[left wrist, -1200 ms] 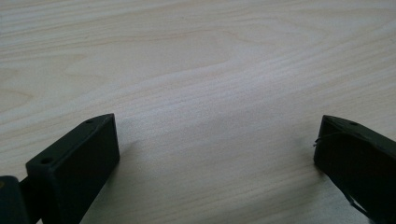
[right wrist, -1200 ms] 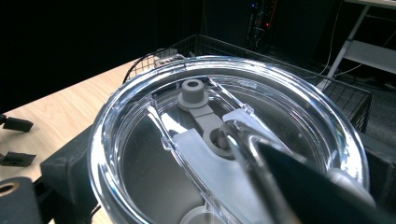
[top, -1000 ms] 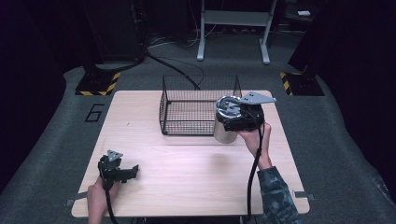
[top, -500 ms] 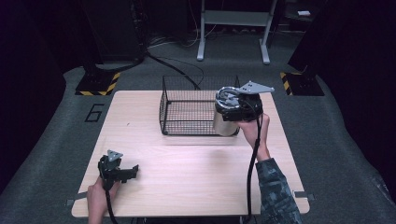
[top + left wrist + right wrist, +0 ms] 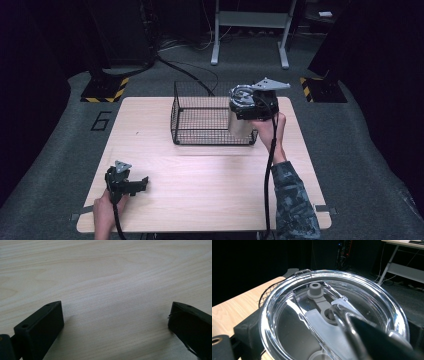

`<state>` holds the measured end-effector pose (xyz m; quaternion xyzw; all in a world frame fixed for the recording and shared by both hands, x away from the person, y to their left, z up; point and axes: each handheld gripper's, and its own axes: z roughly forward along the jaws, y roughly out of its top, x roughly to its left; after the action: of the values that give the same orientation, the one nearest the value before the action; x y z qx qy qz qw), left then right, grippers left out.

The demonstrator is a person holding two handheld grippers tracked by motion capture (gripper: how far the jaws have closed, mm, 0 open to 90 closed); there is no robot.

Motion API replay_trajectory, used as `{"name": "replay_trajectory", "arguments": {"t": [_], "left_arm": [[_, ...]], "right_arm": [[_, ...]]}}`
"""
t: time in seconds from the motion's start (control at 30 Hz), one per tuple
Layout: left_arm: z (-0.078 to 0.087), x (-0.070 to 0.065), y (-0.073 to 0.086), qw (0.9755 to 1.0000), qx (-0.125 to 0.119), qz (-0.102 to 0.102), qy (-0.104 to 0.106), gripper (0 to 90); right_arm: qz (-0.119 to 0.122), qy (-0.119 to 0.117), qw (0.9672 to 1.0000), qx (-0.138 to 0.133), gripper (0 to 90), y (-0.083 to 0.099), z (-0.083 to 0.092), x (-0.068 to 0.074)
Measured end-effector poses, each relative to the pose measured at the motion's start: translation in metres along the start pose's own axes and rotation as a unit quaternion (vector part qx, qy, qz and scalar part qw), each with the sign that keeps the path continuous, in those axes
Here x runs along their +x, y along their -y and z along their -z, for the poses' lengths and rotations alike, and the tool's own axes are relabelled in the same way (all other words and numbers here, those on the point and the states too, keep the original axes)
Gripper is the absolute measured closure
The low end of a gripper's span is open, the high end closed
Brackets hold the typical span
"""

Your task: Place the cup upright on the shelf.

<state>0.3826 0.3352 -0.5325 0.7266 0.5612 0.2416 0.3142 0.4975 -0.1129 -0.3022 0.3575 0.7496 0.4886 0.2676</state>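
Two grippers are in play. The right gripper (image 5: 248,107) is clamped on a steel tumbler (image 5: 239,124), held up at the near right corner of the wire basket (image 5: 200,122), above the table (image 5: 210,185). In the high view the cup's body hangs in front of the basket's right end, and it looks to be over the rim rather than inside, though the mesh makes that hard to judge. The right gripper view looks straight down on the tumbler's clear lid (image 5: 332,315), with its grey slider (image 5: 322,312) running across the middle and a round grey knob at the far end; the jaws sit on either side of the lid's rim.

At the near left of the table, the left gripper (image 5: 131,184) rests low in the person's left hand (image 5: 106,212), well apart from the basket. Its jaws stand wide, and in the left gripper view bare pale wood lies between them. A black cable (image 5: 269,175) trails from the right gripper along the camouflage sleeve (image 5: 295,205).
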Motion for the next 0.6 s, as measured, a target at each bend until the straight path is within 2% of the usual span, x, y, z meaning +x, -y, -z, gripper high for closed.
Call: {"name": "replay_trajectory", "arguments": {"t": [0.33, 0.4, 0.6], "left_arm": [[0.0, 0.0, 0.0, 1.0, 0.0, 0.0, 0.0, 0.1], [0.0, 0.0, 0.0, 1.0, 0.0, 0.0, 0.0, 0.1], [0.0, 0.0, 0.0, 1.0, 0.0, 0.0, 0.0, 0.0]], "right_arm": [[-0.009, 0.011, 0.9999, 0.003, 3.6, -0.008, -0.014, -0.005], [0.001, 0.018, 0.9998, 0.002, 3.6, -0.009, -0.019, -0.005], [-0.002, 0.022, 0.9998, 0.004, 3.6, -0.01, -0.029, -0.007]]}}
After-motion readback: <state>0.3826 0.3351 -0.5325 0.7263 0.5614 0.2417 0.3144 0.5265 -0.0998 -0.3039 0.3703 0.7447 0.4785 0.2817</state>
